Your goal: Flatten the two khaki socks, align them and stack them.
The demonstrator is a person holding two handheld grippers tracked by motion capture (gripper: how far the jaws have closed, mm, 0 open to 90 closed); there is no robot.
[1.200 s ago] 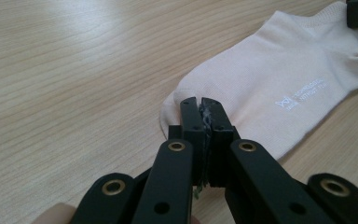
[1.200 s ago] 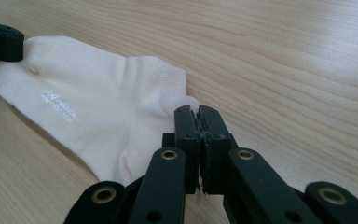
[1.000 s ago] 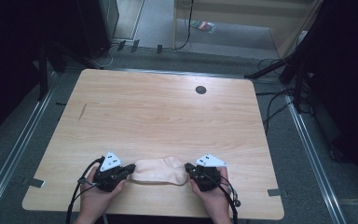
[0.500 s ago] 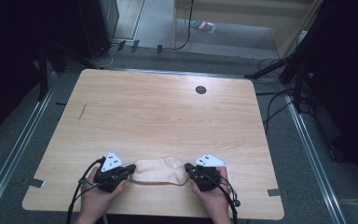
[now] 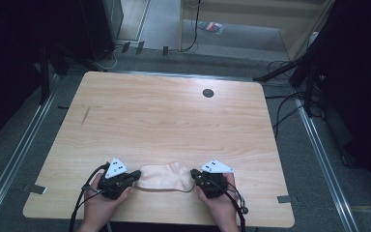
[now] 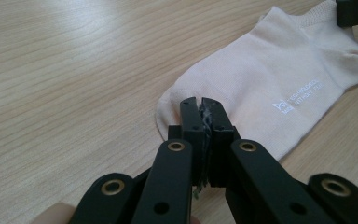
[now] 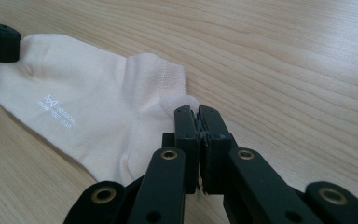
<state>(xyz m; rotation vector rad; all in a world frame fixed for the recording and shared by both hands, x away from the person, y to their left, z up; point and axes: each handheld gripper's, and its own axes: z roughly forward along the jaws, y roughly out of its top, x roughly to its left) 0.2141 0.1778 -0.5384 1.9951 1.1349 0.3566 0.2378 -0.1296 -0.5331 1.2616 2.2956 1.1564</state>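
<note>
High view had the pale cream ankle sock [image 5: 165, 176] lying flat near the front edge of the light wooden surface [image 5: 164, 121], stretched between the two hands. At its left end the left gripper [image 5: 134, 176] had its fingers closed, pinching the toe; in the left gripper view those black fingers [image 6: 192, 122] met tight over the toe's rim. At the other end the right gripper [image 5: 194, 175] had its fingers clamped on the cuff corner. Behind the sock the surface ran wide and bare back to a small dark round hole [image 5: 207, 93] near the far edge.
</note>
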